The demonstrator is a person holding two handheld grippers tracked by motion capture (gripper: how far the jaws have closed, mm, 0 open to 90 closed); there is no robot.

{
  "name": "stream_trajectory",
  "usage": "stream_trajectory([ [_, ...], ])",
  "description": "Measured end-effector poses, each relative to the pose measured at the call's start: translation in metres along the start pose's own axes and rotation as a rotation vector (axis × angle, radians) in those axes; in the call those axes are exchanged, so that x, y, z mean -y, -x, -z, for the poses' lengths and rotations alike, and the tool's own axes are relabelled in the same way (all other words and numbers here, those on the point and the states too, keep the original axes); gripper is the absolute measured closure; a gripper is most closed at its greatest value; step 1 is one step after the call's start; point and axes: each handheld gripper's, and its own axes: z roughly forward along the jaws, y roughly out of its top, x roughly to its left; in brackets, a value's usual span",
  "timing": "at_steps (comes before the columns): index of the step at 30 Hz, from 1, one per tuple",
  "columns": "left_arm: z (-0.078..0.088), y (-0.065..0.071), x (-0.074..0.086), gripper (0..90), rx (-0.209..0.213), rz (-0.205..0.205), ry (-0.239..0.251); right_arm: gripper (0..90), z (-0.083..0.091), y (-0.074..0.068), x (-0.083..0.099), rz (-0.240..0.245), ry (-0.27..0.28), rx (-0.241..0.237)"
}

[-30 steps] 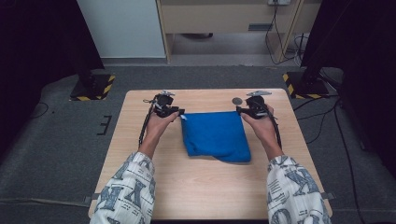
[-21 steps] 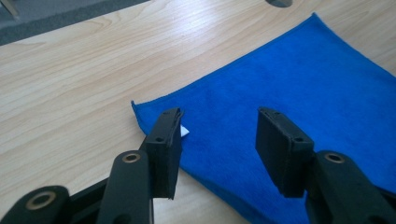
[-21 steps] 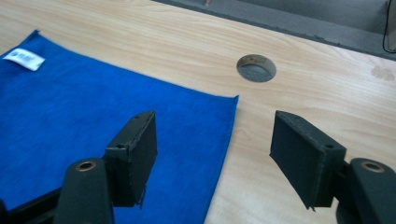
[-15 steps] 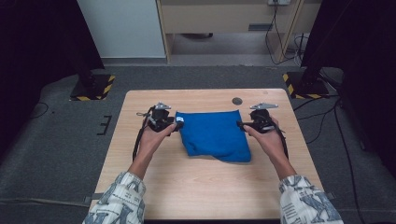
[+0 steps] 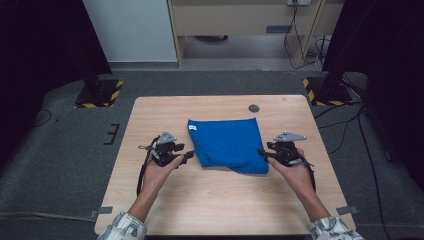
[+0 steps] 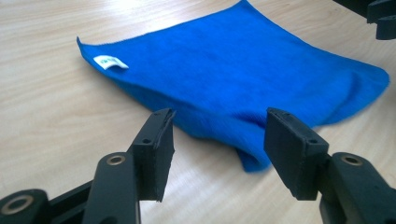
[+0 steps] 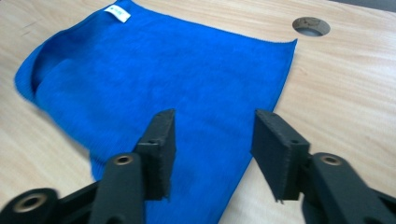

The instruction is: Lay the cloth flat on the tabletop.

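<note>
Folded blue cloth (image 5: 228, 144) lying flat on the wooden surface (image 5: 210, 200), a little beyond its middle, small white tag (image 5: 192, 129) at the far left corner. Near left corner slightly lifted into a soft fold (seen in the left gripper view). Round dark hole (image 5: 254, 108) in the surface just beyond the far right corner of the cloth.

Left tool (image 5: 185, 156) just beside the near left corner, spread about halfway, nothing pinched; cloth corner ahead of the pads, not touching them. Jaws lately opened, now much as they were.

Right tool (image 5: 261, 152) at the near right corner, spread partway, jaws just been closing; cloth edge beneath and ahead of the gap (in the right gripper view), pads not pressing on it. Nothing held.

Both hands low over the surface, each tool pointing inward at the cloth from its own side.
</note>
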Motion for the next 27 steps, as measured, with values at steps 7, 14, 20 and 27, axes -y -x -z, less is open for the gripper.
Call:
stream_trajectory([
  [7, 0.000, 0.014, 0.019, 45.1, -0.004, -0.030, -0.026, 63.2, 0.019, -0.001, 0.022, -0.029, 0.025, -0.014],
  [14, -0.006, 0.025, 0.025, 46.5, -0.009, -0.051, -0.034, 64.1, 0.023, -0.001, 0.041, -0.039, -0.001, -0.019],
  [20, -0.010, 0.027, 0.027, 46.0, -0.019, -0.051, -0.033, 50.8, 0.023, -0.006, 0.044, -0.049, -0.015, -0.030],
  [27, -0.018, 0.033, 0.029, 42.7, -0.027, -0.066, -0.041, 41.4, 0.018, -0.007, 0.048, -0.069, -0.065, -0.030],
])
